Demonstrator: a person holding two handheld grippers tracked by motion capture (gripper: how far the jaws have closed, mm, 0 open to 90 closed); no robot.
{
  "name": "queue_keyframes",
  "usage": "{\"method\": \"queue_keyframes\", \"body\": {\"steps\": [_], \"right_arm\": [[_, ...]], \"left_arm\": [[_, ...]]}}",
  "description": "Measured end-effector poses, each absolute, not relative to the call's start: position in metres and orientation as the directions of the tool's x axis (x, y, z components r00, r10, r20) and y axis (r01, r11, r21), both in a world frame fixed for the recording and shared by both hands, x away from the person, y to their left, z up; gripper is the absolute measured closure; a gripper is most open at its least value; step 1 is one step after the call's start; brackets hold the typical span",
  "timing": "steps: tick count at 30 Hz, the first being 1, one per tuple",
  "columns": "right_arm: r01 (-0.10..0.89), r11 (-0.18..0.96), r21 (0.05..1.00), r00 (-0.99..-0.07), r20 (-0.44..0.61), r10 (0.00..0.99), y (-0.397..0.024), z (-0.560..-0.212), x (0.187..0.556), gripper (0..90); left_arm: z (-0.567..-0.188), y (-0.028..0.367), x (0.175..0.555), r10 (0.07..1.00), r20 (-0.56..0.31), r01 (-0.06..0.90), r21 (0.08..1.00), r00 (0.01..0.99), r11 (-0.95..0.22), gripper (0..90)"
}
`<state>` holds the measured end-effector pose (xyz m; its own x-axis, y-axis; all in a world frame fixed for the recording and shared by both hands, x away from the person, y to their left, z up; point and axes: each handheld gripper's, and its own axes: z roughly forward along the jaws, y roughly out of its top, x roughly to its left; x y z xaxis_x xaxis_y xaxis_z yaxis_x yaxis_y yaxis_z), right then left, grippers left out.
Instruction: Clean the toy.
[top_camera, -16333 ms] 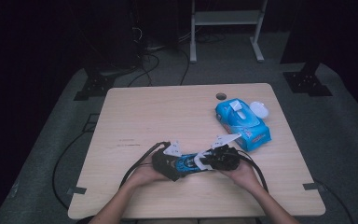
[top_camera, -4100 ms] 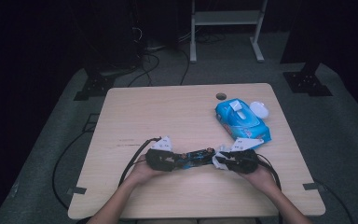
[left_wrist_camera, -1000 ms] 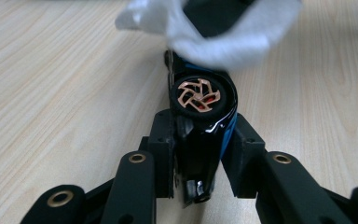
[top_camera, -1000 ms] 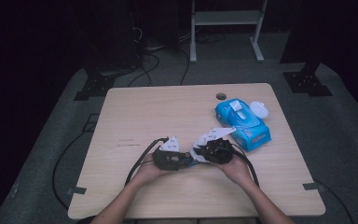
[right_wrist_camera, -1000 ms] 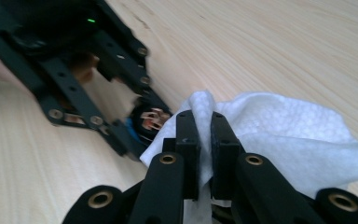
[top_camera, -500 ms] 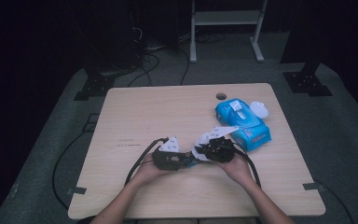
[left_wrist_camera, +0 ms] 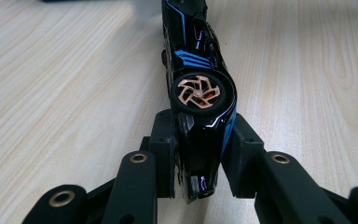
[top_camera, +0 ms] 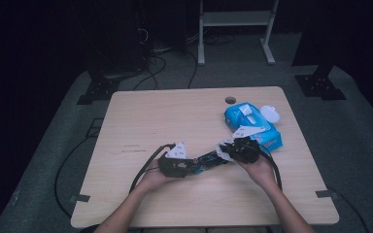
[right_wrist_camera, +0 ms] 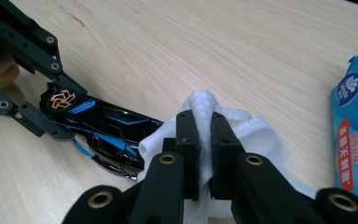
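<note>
A black toy car with blue stripes (top_camera: 208,160) (left_wrist_camera: 193,70) (right_wrist_camera: 107,123) lies on its side just above the wooden table (top_camera: 165,116), a copper-spoked wheel facing up. My left gripper (top_camera: 190,167) (left_wrist_camera: 198,154) is shut on the car's rear end. My right gripper (top_camera: 225,151) (right_wrist_camera: 204,140) is shut on a crumpled white wet wipe (right_wrist_camera: 244,130) (top_camera: 222,148), which rests against the car's other end. In the right gripper view the left gripper's jaws clamp the car at the left.
A blue pack of wet wipes (top_camera: 252,124) (right_wrist_camera: 356,121) lies at the table's right, its white lid (top_camera: 268,114) flipped open. A small round hole (top_camera: 230,100) sits near the far edge. Cables trail off the table's left side.
My right gripper with the wipe has slid rightward along the car, away from the left gripper. The left gripper and the car have stayed put.
</note>
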<state>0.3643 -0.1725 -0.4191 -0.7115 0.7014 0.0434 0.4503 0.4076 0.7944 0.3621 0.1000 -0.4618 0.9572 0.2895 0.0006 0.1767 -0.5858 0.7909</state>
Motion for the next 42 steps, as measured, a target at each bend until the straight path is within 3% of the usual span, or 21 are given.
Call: {"method": "queue_keyframes", "body": {"steps": [5,9,13,23,34,42], "right_arm": [[0.438,0.414,0.798,-0.725,0.041,0.688,-0.163,-0.42,0.362,84.2],[0.425,0.421,0.801,-0.78,0.088,0.619,-0.143,-0.421,0.357,84.2],[0.385,0.465,0.797,-0.8,0.037,0.598,-0.131,-0.42,0.352,84.1],[0.449,0.404,0.797,-0.715,0.049,0.698,-0.176,-0.42,0.363,84.2],[0.426,0.413,0.805,-0.756,0.066,0.651,-0.16,-0.421,0.359,84.1],[0.493,0.373,0.786,-0.69,0.092,0.718,-0.193,-0.422,0.365,84.1]], "left_arm": [[-0.462,0.1,0.363,0.288,-0.002,0.178,0.791,0.958,-0.585,67.7],[-0.462,0.1,0.362,0.287,0.003,0.174,0.79,0.958,-0.587,67.7],[-0.461,0.101,0.362,0.287,0.007,0.171,0.789,0.958,-0.591,67.8],[-0.461,0.102,0.363,0.289,0.004,0.174,0.79,0.957,-0.588,67.9],[-0.461,0.103,0.363,0.286,0.01,0.169,0.788,0.958,-0.592,68.0],[-0.46,0.106,0.364,0.291,0.02,0.164,0.787,0.956,-0.594,69.6]]}}
